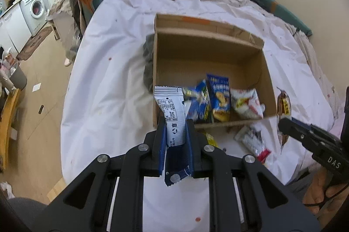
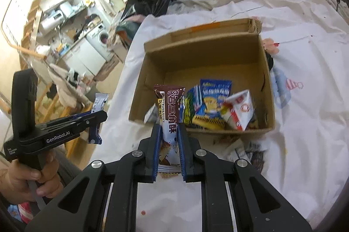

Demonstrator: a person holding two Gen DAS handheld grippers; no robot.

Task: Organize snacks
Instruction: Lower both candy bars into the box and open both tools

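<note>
Snacks in mid-sort on a bed draped in a white sheet (image 1: 104,88): at left, the left tongs (image 1: 175,126) are clamped on a blue-and-white wrapper (image 1: 171,109), held upright just short of the near wall of an open cardboard box (image 1: 209,50). At centre, the box already holds several packets bunched along its near side, among them a blue bag (image 1: 219,96) and a red-and-white pouch (image 1: 247,104). At right, the right tongs (image 2: 169,130) are closed on a brown chocolate-wafer pack (image 2: 171,105), also poised before the box's near edge. More loose packets (image 1: 254,140) lie on the sheet just outside the box, near right. Both loads look gripped by their lower ends only, so a slim wrapper could slip or swing free in transit. Released too early, either would likely land on the sheet; crowding the near side could also knock the leaning packets over.
</note>
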